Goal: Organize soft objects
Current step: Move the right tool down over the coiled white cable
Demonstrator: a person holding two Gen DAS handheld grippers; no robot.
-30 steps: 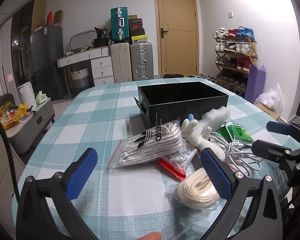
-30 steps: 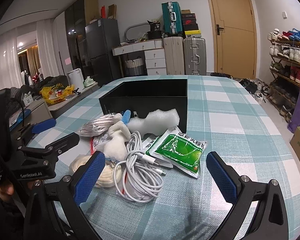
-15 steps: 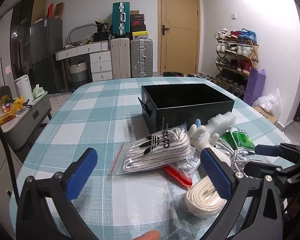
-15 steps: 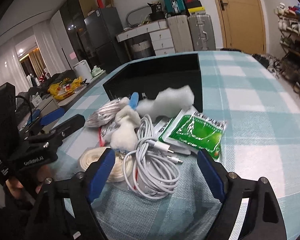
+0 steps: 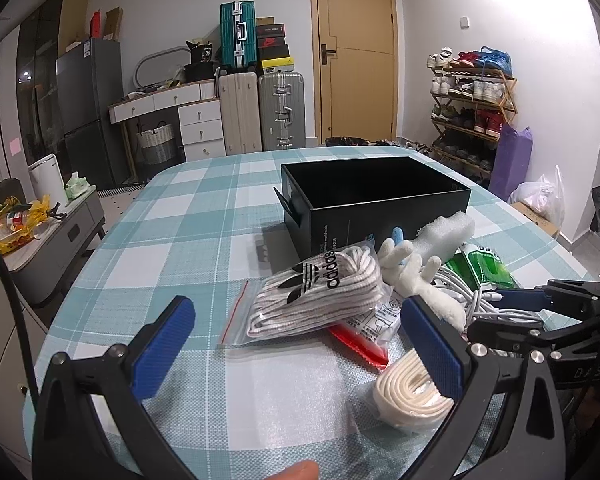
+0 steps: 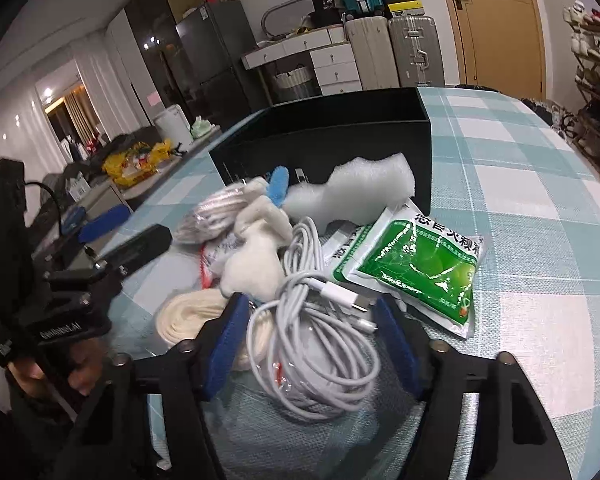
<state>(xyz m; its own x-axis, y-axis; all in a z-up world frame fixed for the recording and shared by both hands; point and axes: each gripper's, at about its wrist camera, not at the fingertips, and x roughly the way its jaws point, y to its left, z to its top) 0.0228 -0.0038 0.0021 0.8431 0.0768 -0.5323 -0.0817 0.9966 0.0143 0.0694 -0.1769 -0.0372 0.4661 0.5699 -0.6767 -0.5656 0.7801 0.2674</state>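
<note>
- Our right tongs (image 6: pixel 312 344) have just been closing, pads straddling the white cable coil (image 6: pixel 320 352), not yet pinching.
- Left tongs (image 5: pixel 296 344) wide, empty.
- Coil on the tabletop (image 6: pixel 540 200) before the black box (image 6: pixel 340 136): light, floppy; we'd grab the bundled middle.

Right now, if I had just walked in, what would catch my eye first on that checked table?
A jumble of soft things lies before an open black box: a bag of white laces, a plush toy, a green packet. The right gripper has just been closing around a coil of white cable. The left gripper is open, holding nothing.
</note>
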